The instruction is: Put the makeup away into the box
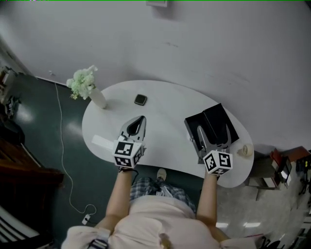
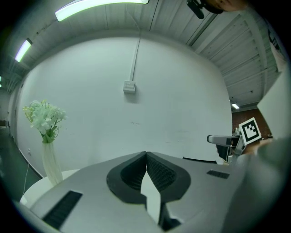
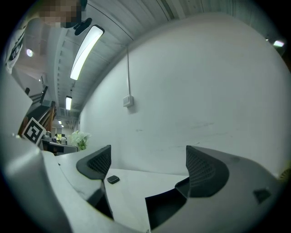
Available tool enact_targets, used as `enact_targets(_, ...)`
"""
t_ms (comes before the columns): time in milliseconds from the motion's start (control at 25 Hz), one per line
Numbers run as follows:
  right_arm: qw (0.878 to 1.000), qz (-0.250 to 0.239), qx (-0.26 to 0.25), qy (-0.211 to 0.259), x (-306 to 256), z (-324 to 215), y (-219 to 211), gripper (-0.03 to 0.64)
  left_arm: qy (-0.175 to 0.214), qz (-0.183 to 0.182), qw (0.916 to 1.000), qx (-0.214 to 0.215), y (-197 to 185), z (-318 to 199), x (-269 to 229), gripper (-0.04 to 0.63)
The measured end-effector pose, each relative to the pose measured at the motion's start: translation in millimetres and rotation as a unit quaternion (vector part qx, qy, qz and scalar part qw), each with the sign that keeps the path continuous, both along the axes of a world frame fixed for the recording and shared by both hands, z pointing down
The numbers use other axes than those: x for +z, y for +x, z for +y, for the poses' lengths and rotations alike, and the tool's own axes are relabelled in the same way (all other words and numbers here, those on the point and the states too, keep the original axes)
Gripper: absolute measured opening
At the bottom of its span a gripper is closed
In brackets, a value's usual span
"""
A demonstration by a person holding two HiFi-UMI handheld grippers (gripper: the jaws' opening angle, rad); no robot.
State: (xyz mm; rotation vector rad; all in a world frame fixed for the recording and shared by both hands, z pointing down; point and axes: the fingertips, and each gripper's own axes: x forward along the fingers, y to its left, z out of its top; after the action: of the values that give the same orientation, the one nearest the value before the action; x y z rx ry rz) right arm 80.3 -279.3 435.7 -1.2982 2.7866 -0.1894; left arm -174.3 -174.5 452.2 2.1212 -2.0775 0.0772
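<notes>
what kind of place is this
Likely a staged recording corner in a workshop-like hall, not a home: a white table against a bare wall, a strip light on a ribbed ceiling, a loose cable.

One white surface (image 1: 165, 127) carries one black box (image 1: 216, 115), one small dark compact (image 1: 140, 99), one vase (image 1: 98, 99) of white flowers (image 1: 82, 81), one white strip (image 1: 101, 142) and one small beige round item (image 1: 245, 150). Two tongs are in view: the left tongs (image 1: 142, 118) and the right tongs (image 1: 213, 129). One cable (image 1: 62, 160) lies on the floor (image 1: 39, 141).
</notes>
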Motion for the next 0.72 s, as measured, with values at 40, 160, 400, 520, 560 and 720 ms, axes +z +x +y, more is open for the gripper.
enact_targets(40, 1.000, 0.002, -0.002, -0.001, 0.9, -7.2, -4.3, 0.506, -0.003, 0.000, 1.0000, -0.001, -3.3, -6.7, 2.0, 0.026)
enact_targets(160, 1.000, 0.008, -0.003, -0.005, 2.0, -24.2, -11.5, 0.506, -0.010, 0.005, 0.9999, -0.003, -11.9, -23.7, 6.9, 0.026)
enact_targets(400, 1.000, 0.014, 0.009, -0.011, -1.9, -49.2, -21.1, 0.506, -0.007, 0.009, 0.9999, -0.005, -31.9, -57.4, 3.6, 0.026)
enact_targets(520, 1.000, 0.019, 0.003, -0.014, -2.9, -59.3, -34.8, 0.506, -0.009, 0.009, 0.9999, -0.012, -44.9, -65.0, 4.6, 0.026)
enact_targets(560, 1.000, 0.019, -0.002, -0.013, -3.3, -63.1, -42.1, 0.506, -0.010, 0.008, 0.9998, -0.015, -50.1, -66.7, 5.9, 0.026)
enact_targets(720, 0.999, 0.027, -0.041, -0.018, 1.1, -71.2, -87.2, 0.506, -0.018, 0.010, 0.9991, -0.038, -74.1, -62.8, 15.8, 0.026)
